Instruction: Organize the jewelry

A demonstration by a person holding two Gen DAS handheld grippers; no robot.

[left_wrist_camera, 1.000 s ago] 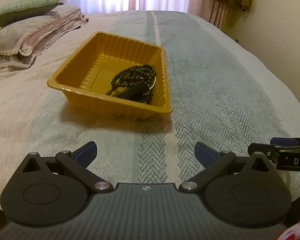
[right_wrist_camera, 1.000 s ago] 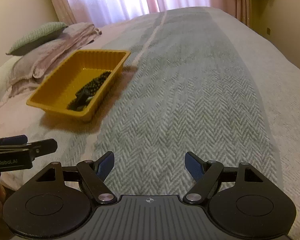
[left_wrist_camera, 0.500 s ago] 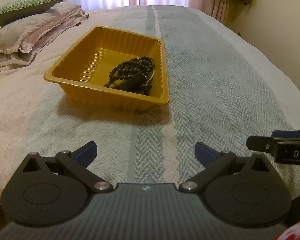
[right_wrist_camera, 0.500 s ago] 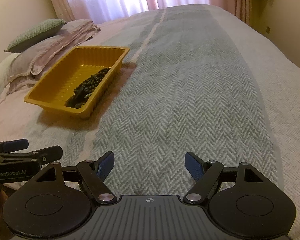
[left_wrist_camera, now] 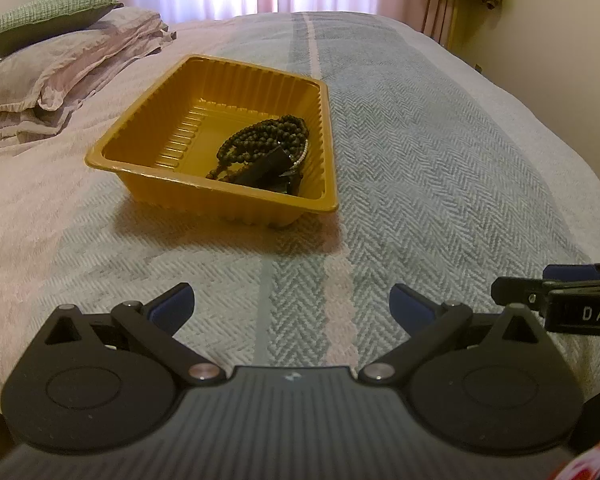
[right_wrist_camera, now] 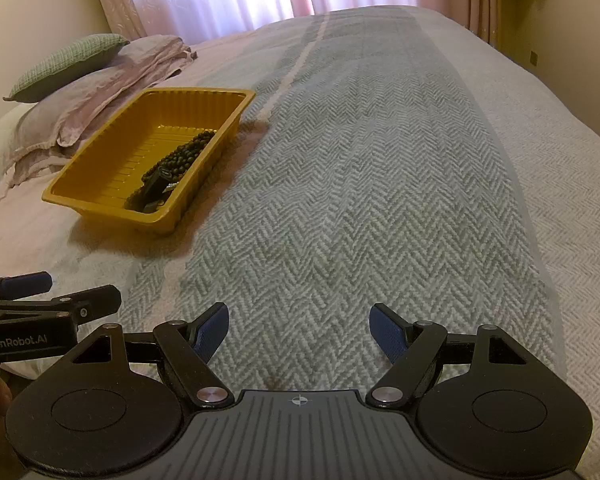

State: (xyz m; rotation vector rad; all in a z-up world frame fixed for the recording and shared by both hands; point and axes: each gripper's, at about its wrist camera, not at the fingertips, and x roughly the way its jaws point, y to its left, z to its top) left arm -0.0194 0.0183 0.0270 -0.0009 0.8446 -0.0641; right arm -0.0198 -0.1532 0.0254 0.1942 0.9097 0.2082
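Both tongs, left tongs [left_wrist_camera: 292, 306] and right tongs [right_wrist_camera: 299, 328], are hanging spread apart and empty over the bed [right_wrist_camera: 380, 200]. You are leaving the jewelry [left_wrist_camera: 264, 148] heaped in the yellow tray [left_wrist_camera: 112, 152] ahead; approach slowly and pinch one strand.

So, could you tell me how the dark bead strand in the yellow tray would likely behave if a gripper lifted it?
The bead strand lies in loose coils, so it probably hangs limp and drapes. Round beads may slip between pads. It looks tangled with a black piece, which might come along.
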